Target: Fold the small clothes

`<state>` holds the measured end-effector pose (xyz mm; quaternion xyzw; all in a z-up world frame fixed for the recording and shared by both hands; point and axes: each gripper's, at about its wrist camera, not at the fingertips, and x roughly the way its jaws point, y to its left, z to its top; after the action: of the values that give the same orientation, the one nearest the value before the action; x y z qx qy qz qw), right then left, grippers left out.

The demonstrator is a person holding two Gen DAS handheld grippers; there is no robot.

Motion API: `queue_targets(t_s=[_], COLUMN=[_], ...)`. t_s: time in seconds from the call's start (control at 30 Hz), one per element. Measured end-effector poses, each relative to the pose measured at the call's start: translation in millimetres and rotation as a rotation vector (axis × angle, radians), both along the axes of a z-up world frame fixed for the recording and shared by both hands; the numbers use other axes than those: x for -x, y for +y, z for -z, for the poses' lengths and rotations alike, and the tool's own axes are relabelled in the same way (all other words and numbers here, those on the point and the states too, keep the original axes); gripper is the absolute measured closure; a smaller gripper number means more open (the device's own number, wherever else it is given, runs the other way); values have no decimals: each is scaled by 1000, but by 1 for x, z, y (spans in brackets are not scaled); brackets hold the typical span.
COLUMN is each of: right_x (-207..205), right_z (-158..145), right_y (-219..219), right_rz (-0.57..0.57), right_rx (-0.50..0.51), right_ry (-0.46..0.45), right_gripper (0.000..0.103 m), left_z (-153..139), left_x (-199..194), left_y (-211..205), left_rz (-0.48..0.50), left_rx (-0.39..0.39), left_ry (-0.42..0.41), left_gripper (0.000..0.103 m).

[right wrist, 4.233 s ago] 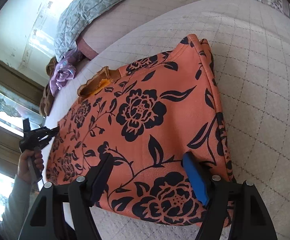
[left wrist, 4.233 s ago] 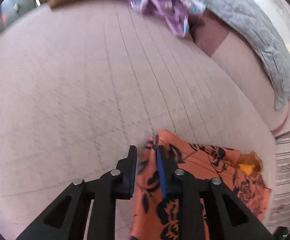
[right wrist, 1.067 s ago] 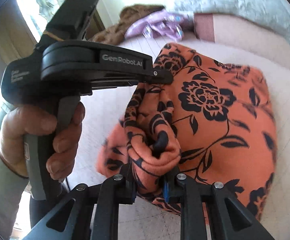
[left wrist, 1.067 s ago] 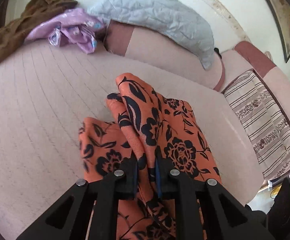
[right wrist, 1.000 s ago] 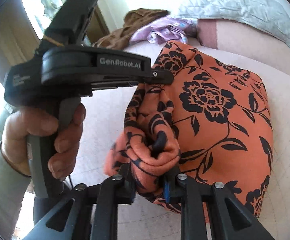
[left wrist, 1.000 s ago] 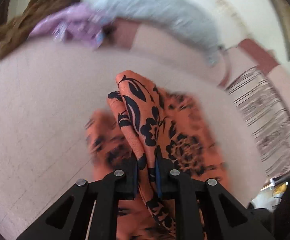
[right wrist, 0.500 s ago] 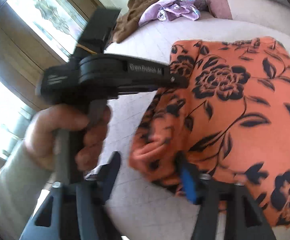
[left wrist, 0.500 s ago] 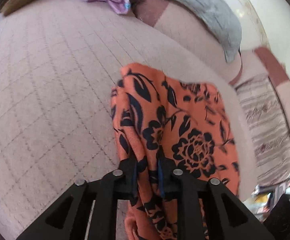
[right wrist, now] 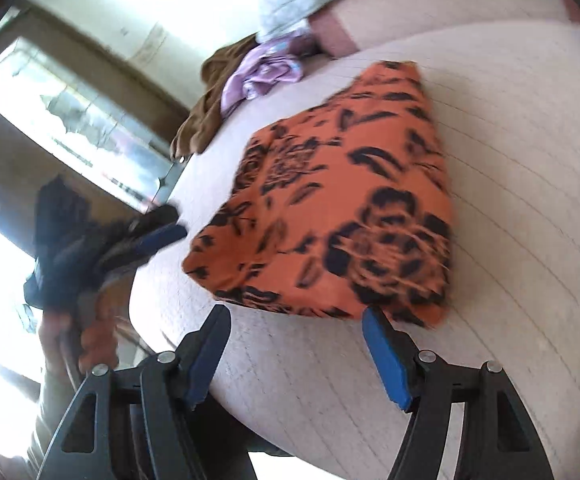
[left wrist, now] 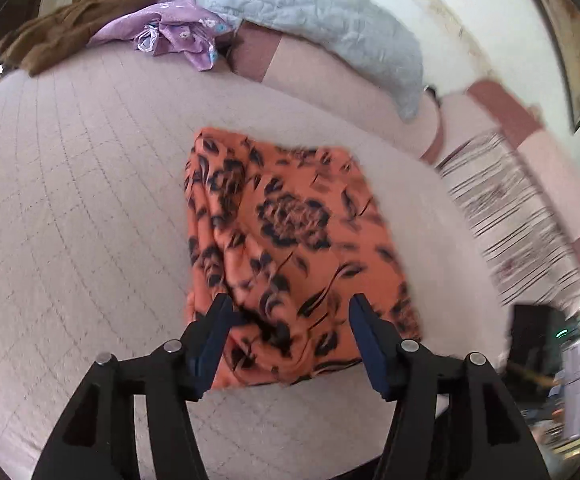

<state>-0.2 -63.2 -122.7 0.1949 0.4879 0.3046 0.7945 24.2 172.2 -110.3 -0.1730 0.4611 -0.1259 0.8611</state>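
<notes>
1. Two jaws of my left gripper are spreading wide in the left wrist view; the folded orange floral garment lies flat on the quilted pink bed cover, its near edge between them, unpinched.
2. Right wrist view: my right gripper is opening too, nothing gripped, garment just ahead; the left gripper is blurred beside it.

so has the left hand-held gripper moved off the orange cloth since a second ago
Yes. The left hand-held gripper has pulled back toward the bed's near edge, jaws opening, and the orange cloth lies released.
</notes>
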Motion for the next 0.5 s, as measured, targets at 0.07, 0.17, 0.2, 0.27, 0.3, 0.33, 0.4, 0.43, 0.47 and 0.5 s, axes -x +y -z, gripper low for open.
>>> queue_targets(t_s=[0.07, 0.17, 0.2, 0.27, 0.3, 0.33, 0.4, 0.43, 0.47, 0.5], right_x=[0, 7, 10, 12, 12, 11, 9, 8, 6, 5], right_z=[0, -4, -8, -9, -7, -5, 0, 2, 3, 4], right_y=[-7, -7, -8, -11, -14, -16, -22, -26, -27, -32], right_rz=[9, -8, -18, -23, -23, -23, -13, -5, -4, 1], right_rx=[-11, -12, -11, -11, -10, -11, -13, -23, -30, -43], right_ry=[17, 4, -12, -25, -16, -5, 18, 31, 36, 42], right_gripper=[31, 31, 31, 31, 31, 31, 31, 31, 31, 31], left_z=[21, 56, 65, 67, 64, 61, 55, 50, 45, 35], left_x=[-7, -3, 1, 5, 5, 5, 3, 4, 5, 9], left_y=[-1, 32, 42, 47, 44, 39, 34, 32, 29, 24], left_rz=[-49, -190, -222, -240, -240, -236, -241, -246, -250, -258], left_rx=[-38, 102, 172, 204, 179, 146, 105, 87, 65, 6], left_ry=[74, 157, 167, 160, 158, 158, 170, 168, 161, 141], left_gripper=[71, 88, 87, 87, 87, 86, 84, 84, 83, 79])
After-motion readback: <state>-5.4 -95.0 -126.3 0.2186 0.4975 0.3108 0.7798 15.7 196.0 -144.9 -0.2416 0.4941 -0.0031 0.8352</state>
